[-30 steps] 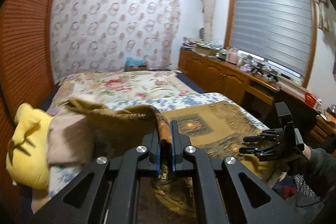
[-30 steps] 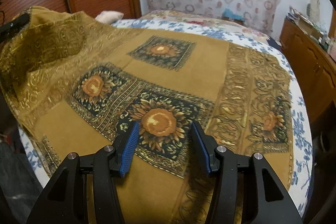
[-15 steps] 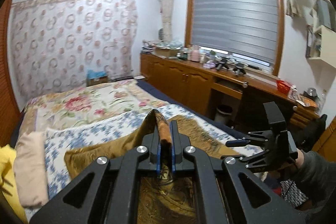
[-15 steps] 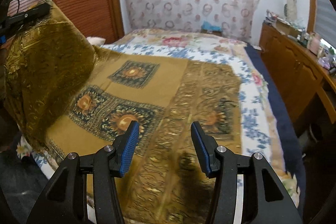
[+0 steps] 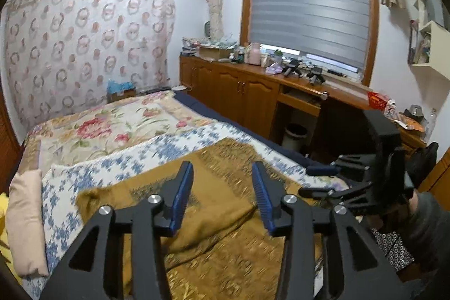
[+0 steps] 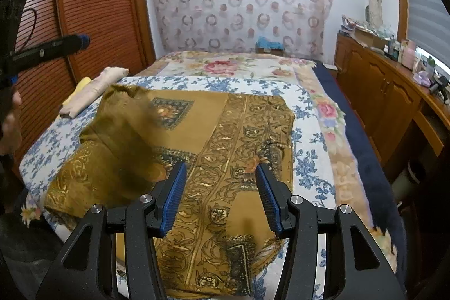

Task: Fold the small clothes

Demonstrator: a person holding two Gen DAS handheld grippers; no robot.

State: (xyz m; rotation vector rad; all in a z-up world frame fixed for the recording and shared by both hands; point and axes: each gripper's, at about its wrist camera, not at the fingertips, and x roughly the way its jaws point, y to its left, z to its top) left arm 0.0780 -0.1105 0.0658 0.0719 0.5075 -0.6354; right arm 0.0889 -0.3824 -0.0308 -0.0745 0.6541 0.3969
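Note:
A mustard-gold patterned cloth (image 5: pixel 225 215) lies spread on the bed. In the right wrist view the cloth (image 6: pixel 239 125) has its left part folded over the middle, and that flap is blurred and still settling. My left gripper (image 5: pixel 222 173) hovers above the cloth with its jaws opening and nothing between them. The right gripper (image 6: pixel 221 173) is open over the cloth's near edge, empty, and apart from the fabric. The right gripper (image 5: pixel 306 180) also shows at the right of the left wrist view. At the upper left of the right wrist view is the left gripper (image 6: pixel 78 42).
A folded beige cloth (image 5: pixel 25 215) and a yellow one lie at the bed's left edge by the wooden wardrobe (image 6: pixel 84 4). A blue-flowered sheet (image 5: pixel 84 176) covers the bed. Wooden cabinets (image 5: pixel 253 97) and a bin (image 5: pixel 294 132) line the right side.
The left gripper carried the cloth's edge across, then opened and let it go. The cloth dropped onto the bed. The right gripper rose and stayed open.

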